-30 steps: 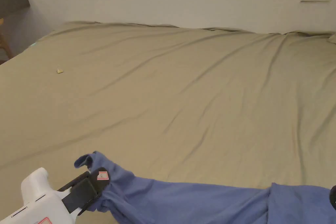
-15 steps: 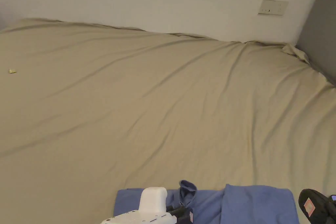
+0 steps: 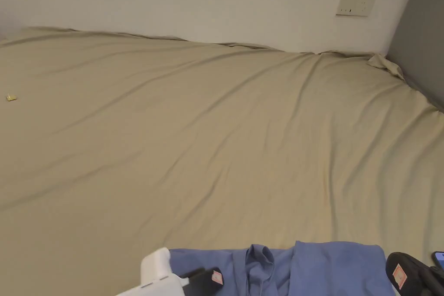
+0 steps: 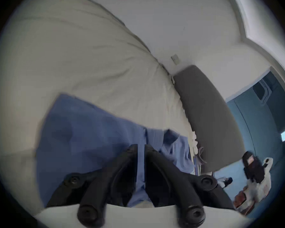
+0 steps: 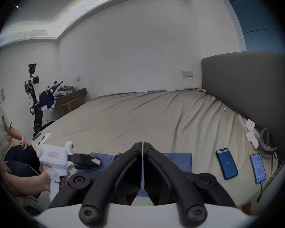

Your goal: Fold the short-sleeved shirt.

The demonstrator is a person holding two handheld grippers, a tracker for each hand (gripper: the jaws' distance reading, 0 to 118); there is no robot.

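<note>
Beige sheets (image 3: 208,128) cover a wide bed against a white wall, a grey headboard (image 5: 247,90) on its right. At the near edge lies the blue shirt (image 3: 329,266), partly folded. On it the left gripper (image 4: 140,151) has its jaws slightly apart with cloth showing between; the right gripper (image 5: 142,146) is closed. Two phones (image 5: 227,163) rest nearby.

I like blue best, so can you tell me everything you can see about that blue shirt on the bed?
The blue short-sleeved shirt is soft, plain cloth lying on the tan bed sheet at its near edge. It is partly folded into a flat band, one layer lapped over at its right, a bunched fold near the middle. The left gripper hangs over it, jaws slightly apart; whether they pinch cloth is unclear.
</note>
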